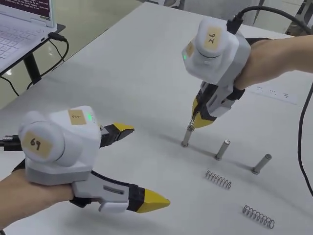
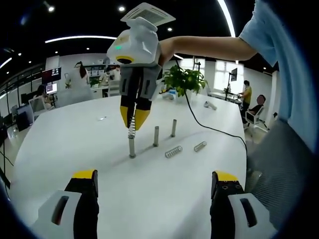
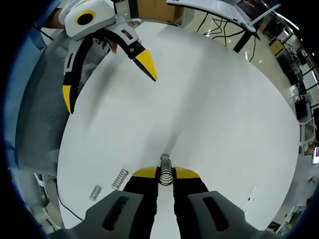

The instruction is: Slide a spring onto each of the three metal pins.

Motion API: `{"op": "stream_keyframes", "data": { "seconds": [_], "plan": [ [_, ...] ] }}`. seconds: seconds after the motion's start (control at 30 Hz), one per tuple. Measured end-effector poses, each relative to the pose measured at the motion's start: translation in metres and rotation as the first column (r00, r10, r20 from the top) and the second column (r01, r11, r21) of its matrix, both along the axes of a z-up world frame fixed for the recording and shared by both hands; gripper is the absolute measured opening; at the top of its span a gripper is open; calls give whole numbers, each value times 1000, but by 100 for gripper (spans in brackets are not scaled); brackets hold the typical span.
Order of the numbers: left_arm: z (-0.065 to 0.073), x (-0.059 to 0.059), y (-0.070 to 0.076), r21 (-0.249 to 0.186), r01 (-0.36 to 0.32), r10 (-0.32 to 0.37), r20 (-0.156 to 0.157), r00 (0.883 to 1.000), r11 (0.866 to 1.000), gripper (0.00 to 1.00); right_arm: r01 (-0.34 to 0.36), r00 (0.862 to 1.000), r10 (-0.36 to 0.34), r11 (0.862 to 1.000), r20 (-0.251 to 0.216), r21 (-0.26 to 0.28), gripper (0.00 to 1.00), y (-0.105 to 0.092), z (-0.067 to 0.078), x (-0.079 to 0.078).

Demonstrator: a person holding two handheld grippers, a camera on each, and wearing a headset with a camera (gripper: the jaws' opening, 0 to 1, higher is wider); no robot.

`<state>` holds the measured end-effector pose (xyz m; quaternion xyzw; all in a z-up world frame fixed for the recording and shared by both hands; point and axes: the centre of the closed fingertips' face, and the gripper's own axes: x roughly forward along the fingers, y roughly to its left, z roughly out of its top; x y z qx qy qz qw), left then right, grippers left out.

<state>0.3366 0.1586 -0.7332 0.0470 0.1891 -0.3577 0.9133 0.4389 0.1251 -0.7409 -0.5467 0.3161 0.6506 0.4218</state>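
Note:
Three metal pins stand in a row on the white table: the left pin (image 1: 186, 137), the middle pin (image 1: 222, 150) and the right pin (image 1: 261, 164). My right gripper (image 1: 197, 120) is shut on a spring (image 1: 191, 126) and holds it upright, its lower end at the left pin's top. From the right gripper view, the spring (image 3: 166, 174) sits between the yellow tips over the pin's top (image 3: 164, 158). Two loose springs (image 1: 218, 179) (image 1: 258, 216) lie in front of the pins. My left gripper (image 1: 139, 166) hovers open and holding nothing at the near left, well away from the pins.
A laptop (image 1: 22, 22) on a stand is at the far left, off the table. A power strip (image 1: 271, 91) lies behind the right arm, and a black cable (image 1: 301, 142) runs down the right side. Plain white tabletop (image 1: 137, 73) stretches behind the pins.

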Motion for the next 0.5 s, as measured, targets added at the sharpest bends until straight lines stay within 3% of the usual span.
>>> {"op": "stream_keyframes", "data": {
  "seconds": [0.5],
  "plan": [
    [0,0,0,-6,-6,6,-2,1000,1000,90,-18,1000,18,999,-1,-45,8,4,-19,-1]
  ]
}}
